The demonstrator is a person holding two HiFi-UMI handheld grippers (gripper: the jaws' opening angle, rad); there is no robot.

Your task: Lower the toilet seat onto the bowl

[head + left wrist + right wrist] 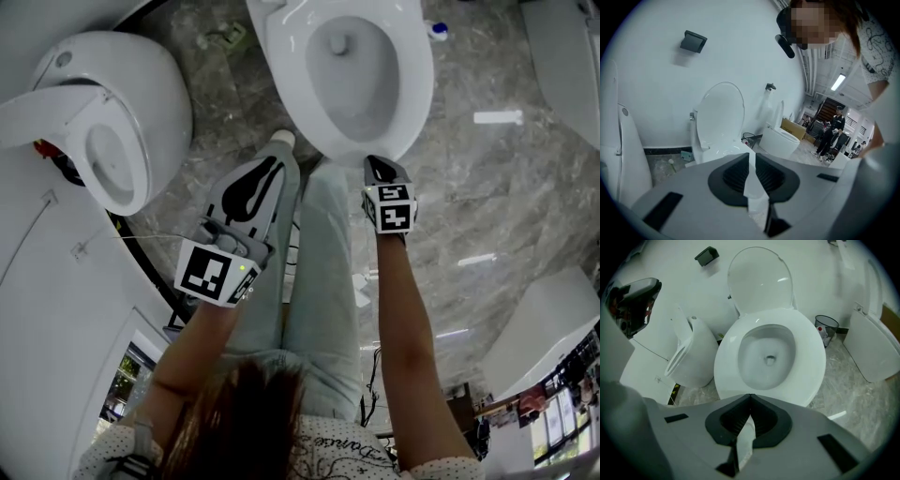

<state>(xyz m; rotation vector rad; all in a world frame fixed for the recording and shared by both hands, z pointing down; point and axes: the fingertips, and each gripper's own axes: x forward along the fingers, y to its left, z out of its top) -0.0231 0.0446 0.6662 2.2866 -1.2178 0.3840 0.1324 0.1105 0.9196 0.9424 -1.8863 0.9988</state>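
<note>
The white toilet (281, 56) stands straight ahead of me. Its seat (811, 357) lies flat on the bowl rim, and the lid (759, 277) stands upright against the wall. My right gripper (372, 161) hangs just before the front of the seat (417, 84), shut with nothing between its jaws (750, 397). Over the person's leg my left gripper (272, 167) is held further back, to the left. Its jaws (750, 157) stand a narrow slit apart with nothing in them. The left gripper view shows the raised lid (719, 112) beyond the jaws.
A second white toilet (112, 141) stands close on the left. On the right are another white fixture (872, 348) and a small bin (826, 326). The person's legs (319, 262) stand on the marble floor (487, 187) before the bowl. People (832, 129) stand far off.
</note>
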